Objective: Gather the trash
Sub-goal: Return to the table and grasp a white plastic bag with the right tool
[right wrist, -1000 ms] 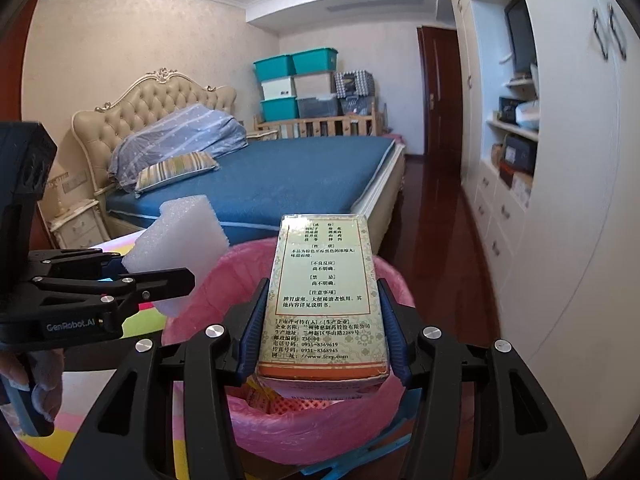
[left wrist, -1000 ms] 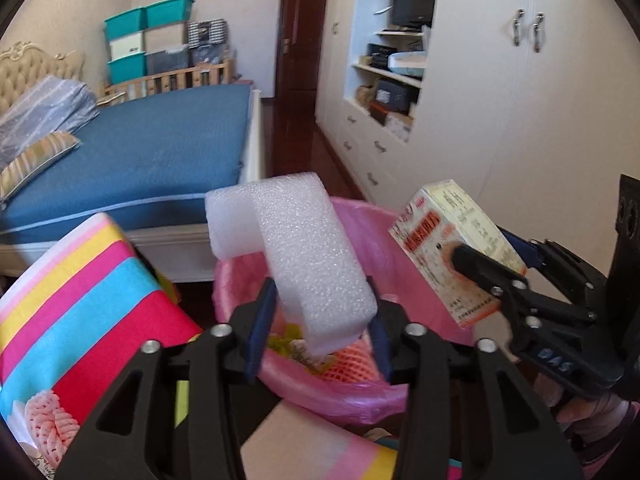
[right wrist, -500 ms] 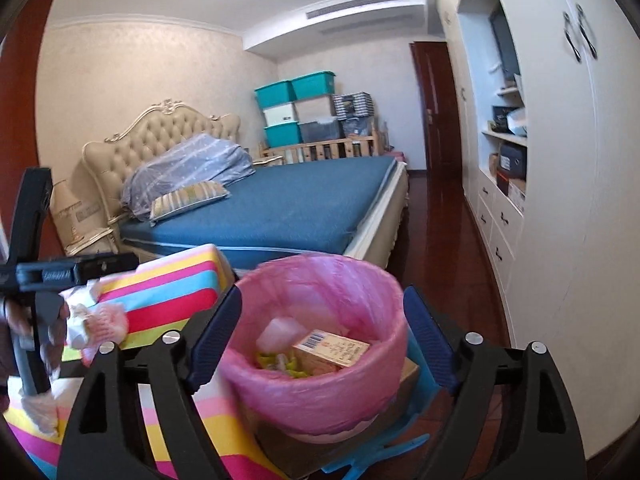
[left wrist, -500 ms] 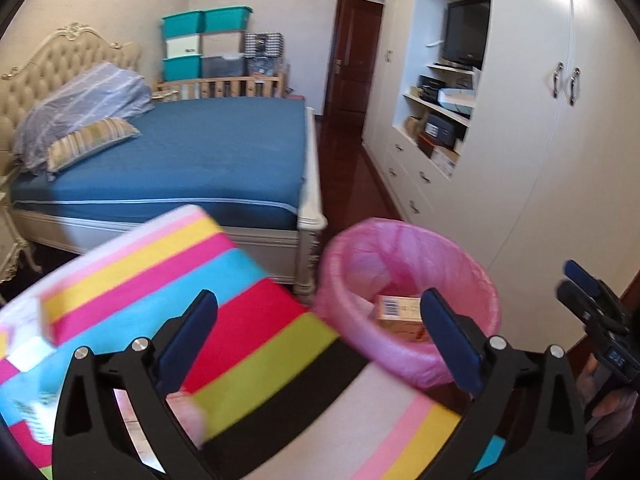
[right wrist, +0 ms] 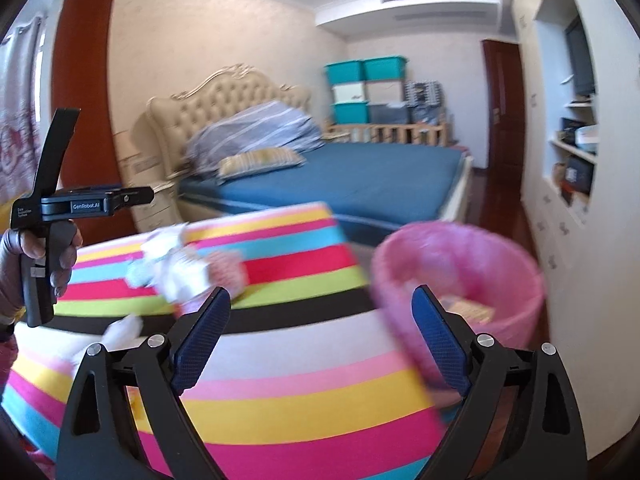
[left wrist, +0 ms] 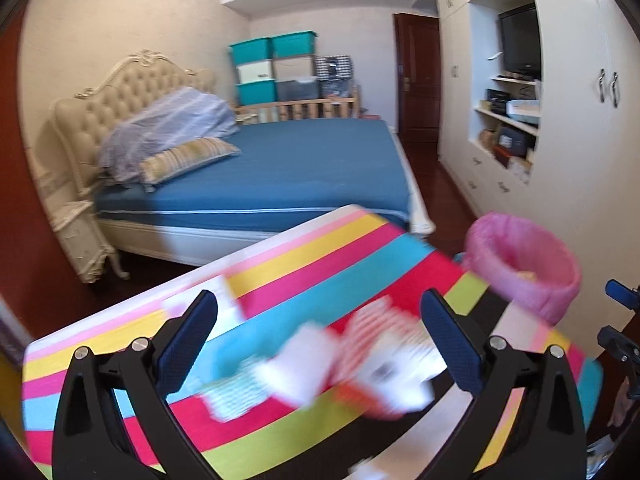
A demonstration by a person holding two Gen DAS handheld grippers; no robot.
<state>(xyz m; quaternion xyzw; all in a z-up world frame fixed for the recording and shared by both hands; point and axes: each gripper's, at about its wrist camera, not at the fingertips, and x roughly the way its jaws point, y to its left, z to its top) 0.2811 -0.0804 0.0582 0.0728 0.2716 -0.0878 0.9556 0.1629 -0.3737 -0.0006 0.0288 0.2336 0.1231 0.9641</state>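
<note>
A pink-lined trash bin (left wrist: 524, 270) stands at the right of a table with a striped cloth (left wrist: 304, 276); it also shows in the right wrist view (right wrist: 460, 272), with a box lying inside. Blurred trash, white and red-striped wrappers (left wrist: 360, 360), lies on the cloth between the fingers of my left gripper (left wrist: 318, 338), which is open and empty above it. My right gripper (right wrist: 320, 332) is open and empty over the cloth (right wrist: 280, 360), left of the bin. The same trash pile (right wrist: 184, 268) shows farther left in the right wrist view. A white scrap (right wrist: 120, 330) lies nearer.
A bed with a blue sheet (left wrist: 280, 172) stands behind the table. White wardrobes and shelves (left wrist: 560, 140) line the right wall past the bin. The left hand-held gripper (right wrist: 52, 216) shows at the left of the right wrist view.
Both grippers let go of the foam piece and the box, which dropped into the bin. Both have opened and swung left, away from the bin, toward the trash on the cloth.
</note>
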